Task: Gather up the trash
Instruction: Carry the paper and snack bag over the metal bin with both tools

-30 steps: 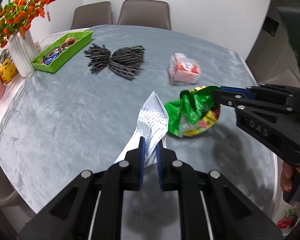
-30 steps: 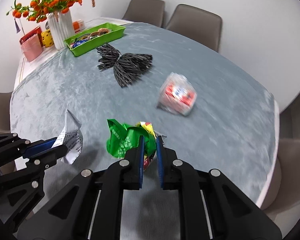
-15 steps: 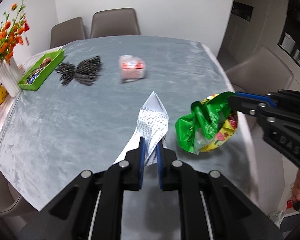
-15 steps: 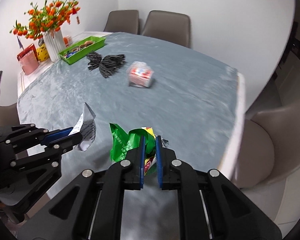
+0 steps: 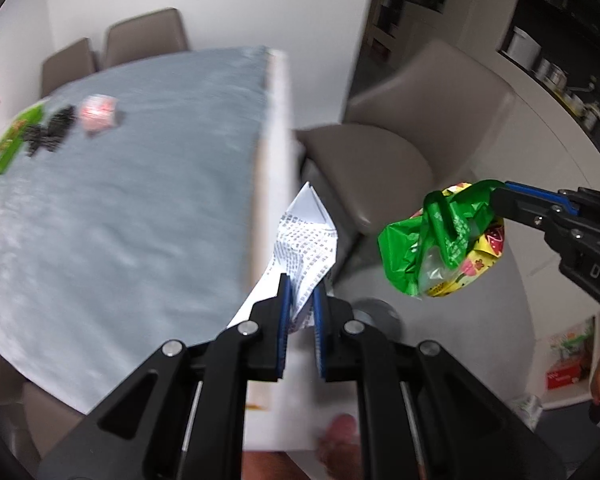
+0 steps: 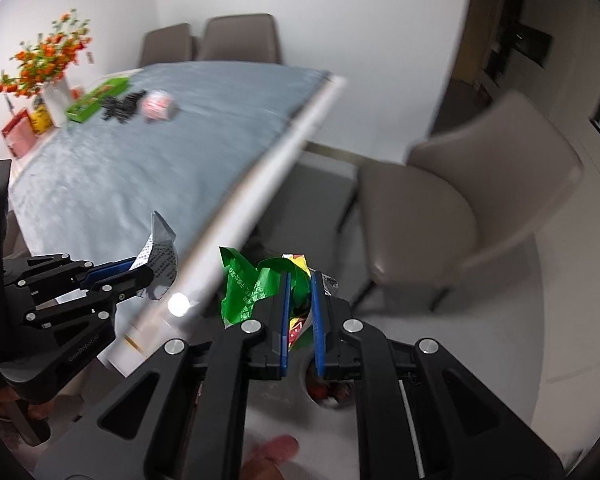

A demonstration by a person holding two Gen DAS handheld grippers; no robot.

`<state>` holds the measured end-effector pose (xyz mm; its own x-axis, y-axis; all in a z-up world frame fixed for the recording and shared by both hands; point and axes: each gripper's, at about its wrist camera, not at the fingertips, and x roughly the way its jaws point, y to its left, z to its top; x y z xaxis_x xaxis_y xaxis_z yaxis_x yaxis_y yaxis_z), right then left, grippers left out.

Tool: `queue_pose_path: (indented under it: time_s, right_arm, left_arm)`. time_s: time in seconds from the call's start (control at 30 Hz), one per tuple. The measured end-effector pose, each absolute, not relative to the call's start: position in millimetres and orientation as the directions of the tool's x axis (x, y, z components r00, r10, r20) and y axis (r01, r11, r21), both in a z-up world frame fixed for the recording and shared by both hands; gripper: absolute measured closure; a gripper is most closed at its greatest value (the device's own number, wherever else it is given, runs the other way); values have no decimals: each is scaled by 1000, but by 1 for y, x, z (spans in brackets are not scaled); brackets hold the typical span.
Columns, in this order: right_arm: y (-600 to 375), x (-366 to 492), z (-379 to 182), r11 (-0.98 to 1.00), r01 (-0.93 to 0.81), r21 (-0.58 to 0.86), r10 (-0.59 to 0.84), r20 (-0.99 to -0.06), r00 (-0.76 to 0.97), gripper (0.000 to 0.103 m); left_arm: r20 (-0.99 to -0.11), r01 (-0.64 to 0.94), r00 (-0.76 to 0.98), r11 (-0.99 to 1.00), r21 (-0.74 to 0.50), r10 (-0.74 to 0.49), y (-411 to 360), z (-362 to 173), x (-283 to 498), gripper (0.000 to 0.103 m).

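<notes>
Printed receipt (image 5: 306, 236), crumpled, pinched in the left gripper (image 5: 300, 300) jaws, held off the counter (image 5: 140, 184) edge. Green-and-yellow wrapper (image 5: 440, 240) clamped in the right gripper (image 6: 298, 304) jaws, above the floor beside a grey chair (image 6: 460, 208). Possibly a bin (image 6: 332, 394) below; blurred.

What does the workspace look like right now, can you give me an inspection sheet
Surface: table under a grey-blue cloth, white edge showing.
Job's things: printed receipt and green wrapper, both held off the table; a red and white packet lies on the cloth.
Clutter: green tray, black bundle, vase of orange flowers.
Grippers: left gripper shut on the receipt; right gripper shut on the wrapper.
Cables: nothing seen.
Surroundings: beige chairs, white walls, round bin on the floor.
</notes>
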<state>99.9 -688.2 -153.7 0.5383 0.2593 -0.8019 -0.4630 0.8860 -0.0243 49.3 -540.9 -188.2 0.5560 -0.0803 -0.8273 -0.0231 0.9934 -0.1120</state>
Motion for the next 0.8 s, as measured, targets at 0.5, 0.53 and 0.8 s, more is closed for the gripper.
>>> queue_pose_path:
  time_s: [0.5,0.53,0.8]
  right_arm:
    - [-829,132,-322,984,-176,12,86,-904,420,94]
    - [-832,138,-343,986,-165,20,86,-911,403,94]
    - [-831,158,-466,985,-169,45,96,-947,306,93]
  left_arm:
    - [-910,187,369,974,-125,-187,-692,-357,118,91]
    - [-913,190,361,974,-125,-188,-695,-370,121,91]
    - [-938,248,298,963,-105,-179,-709,-486,147,91]
